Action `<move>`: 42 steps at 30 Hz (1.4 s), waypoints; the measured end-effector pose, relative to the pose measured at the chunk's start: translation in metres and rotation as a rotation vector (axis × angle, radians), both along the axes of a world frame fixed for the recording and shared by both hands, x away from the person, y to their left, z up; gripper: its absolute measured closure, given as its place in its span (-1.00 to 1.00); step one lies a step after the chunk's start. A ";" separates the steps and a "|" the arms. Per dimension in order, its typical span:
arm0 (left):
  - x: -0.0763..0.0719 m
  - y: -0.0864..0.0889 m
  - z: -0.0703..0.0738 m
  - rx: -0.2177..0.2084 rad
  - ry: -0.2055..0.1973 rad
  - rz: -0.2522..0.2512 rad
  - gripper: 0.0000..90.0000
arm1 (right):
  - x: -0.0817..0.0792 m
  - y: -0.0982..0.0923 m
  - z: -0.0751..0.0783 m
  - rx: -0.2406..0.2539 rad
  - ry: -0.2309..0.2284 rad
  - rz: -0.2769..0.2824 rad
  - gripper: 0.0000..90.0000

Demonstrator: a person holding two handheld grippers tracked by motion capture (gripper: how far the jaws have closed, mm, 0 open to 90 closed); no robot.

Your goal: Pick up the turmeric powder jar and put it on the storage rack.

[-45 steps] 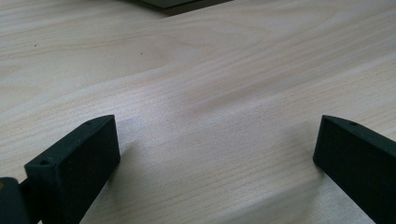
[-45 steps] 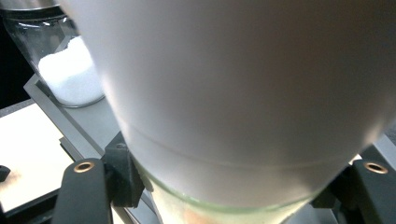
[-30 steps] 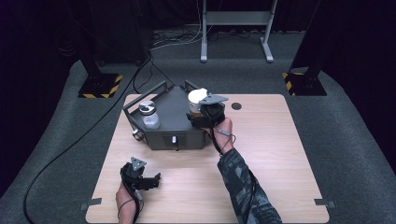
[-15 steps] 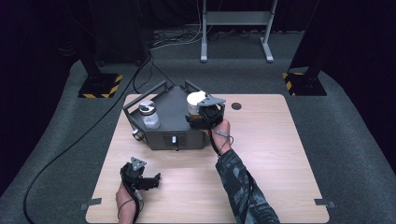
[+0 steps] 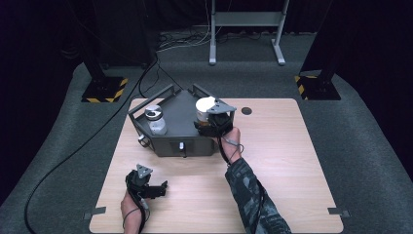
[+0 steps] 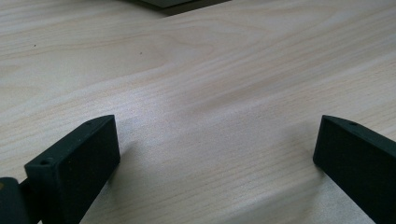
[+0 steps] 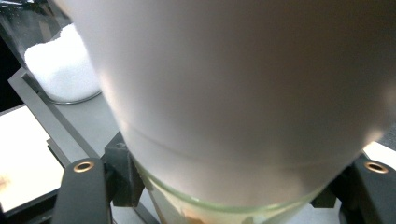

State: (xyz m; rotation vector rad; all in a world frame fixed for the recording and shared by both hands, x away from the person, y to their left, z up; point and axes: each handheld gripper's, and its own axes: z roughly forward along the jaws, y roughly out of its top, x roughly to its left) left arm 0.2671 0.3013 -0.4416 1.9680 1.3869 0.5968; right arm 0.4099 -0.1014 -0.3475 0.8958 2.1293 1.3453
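Note:
A glass jar with a wide white lid (image 5: 205,106) is at the right end of a dark grey metal tray (image 5: 181,111). My right gripper (image 5: 208,125) is shut on it from the near side. In the right gripper view the jar (image 7: 233,93) is very close, and my right gripper (image 7: 229,191) has a black jaw on either side of the glass below the lid. Whether the jar stands on the tray or hangs just above it I cannot tell. My left gripper (image 5: 161,188) rests low on the table (image 5: 287,156) at the front left. In its own view my left gripper (image 6: 217,149) is open over bare wood.
A second glass jar (image 5: 156,120) with a silver lid stands at the tray's left end; in the right gripper view this jar (image 7: 60,70) holds white powder. Low rails (image 5: 151,100) edge the tray. A cable (image 5: 73,151) runs across the floor on the left.
The right hand and its gripper have edged slightly left at the white-lidded jar, still shut on it. The left gripper has kept still.

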 end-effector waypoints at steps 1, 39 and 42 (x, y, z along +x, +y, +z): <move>0.000 0.000 0.000 0.000 0.000 0.000 -0.99 | 0.000 0.000 0.001 -0.002 0.003 0.000 -0.34; 0.000 0.000 0.000 -0.001 0.000 0.001 -0.99 | -0.066 -0.048 0.011 -0.105 0.048 -0.029 -1.00; 0.000 0.000 0.000 0.000 0.000 0.000 -0.99 | -0.086 -0.068 -0.003 -0.108 0.056 -0.050 -1.00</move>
